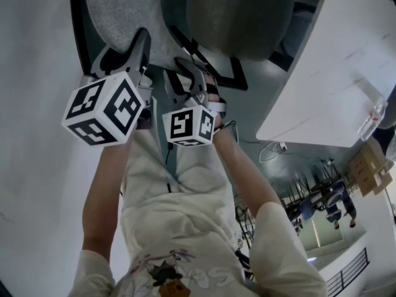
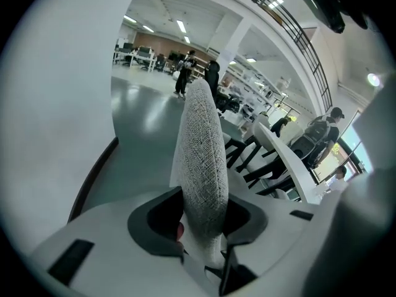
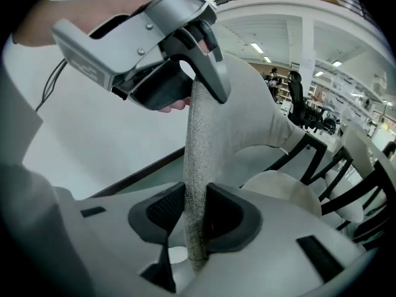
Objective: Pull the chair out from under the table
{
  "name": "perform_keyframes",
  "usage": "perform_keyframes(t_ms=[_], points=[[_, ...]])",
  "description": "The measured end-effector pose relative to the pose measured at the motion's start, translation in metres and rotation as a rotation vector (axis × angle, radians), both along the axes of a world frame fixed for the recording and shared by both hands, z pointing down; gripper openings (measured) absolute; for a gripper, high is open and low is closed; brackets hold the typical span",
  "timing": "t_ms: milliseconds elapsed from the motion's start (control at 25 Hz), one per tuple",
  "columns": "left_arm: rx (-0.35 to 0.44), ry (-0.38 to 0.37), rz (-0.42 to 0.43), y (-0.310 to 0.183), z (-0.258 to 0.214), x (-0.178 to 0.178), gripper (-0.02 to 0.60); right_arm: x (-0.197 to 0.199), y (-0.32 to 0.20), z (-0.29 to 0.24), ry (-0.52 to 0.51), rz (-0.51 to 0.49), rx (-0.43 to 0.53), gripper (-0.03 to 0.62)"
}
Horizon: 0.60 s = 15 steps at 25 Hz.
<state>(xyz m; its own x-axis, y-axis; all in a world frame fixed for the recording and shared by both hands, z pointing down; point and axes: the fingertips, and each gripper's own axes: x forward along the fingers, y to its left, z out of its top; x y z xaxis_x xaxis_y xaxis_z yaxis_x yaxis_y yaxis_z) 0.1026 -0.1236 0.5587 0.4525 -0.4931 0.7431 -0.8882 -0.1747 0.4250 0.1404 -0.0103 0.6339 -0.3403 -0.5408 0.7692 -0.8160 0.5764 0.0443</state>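
The chair has a grey fabric backrest (image 1: 120, 8) and a rounded grey seat (image 1: 241, 14) that reaches under the white table (image 1: 334, 73) at the right. Both grippers sit side by side on the backrest's top edge. My left gripper (image 1: 135, 47) holds the thick fabric edge (image 2: 201, 147) between its dark pads; in its own view the left gripper (image 2: 201, 218) is shut on it. My right gripper (image 1: 185, 67) is shut on the thinner edge of the backrest (image 3: 198, 166), as the right gripper view shows (image 3: 197, 212), with the left gripper (image 3: 207, 79) just beyond it.
A white wall-like surface with a dark lower edge (image 1: 34, 73) runs close along the left. Black chair legs (image 1: 219, 76) and a loose cable (image 1: 269, 150) are on the grey floor. Further black-legged chairs (image 3: 346, 166), white tables and people (image 2: 185, 73) stand farther off.
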Motion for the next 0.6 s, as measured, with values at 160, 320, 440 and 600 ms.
perform_keyframes(t_ms=[160,320,440,600], points=[[-0.005,-0.013,-0.003,0.004,0.001,-0.006,0.140,-0.005,0.004,0.003,-0.014,-0.064,-0.016,0.102],[-0.014,-0.005,-0.030,0.012,0.002,-0.011,0.137,-0.008,0.009,0.004,-0.028,-0.071,-0.027,0.100],[-0.017,0.010,-0.058,0.018,0.001,-0.016,0.133,-0.010,0.013,0.002,-0.012,-0.031,-0.009,0.101],[-0.026,0.010,-0.081,0.023,-0.001,-0.030,0.130,-0.022,0.018,0.001,0.000,-0.049,-0.001,0.101]])
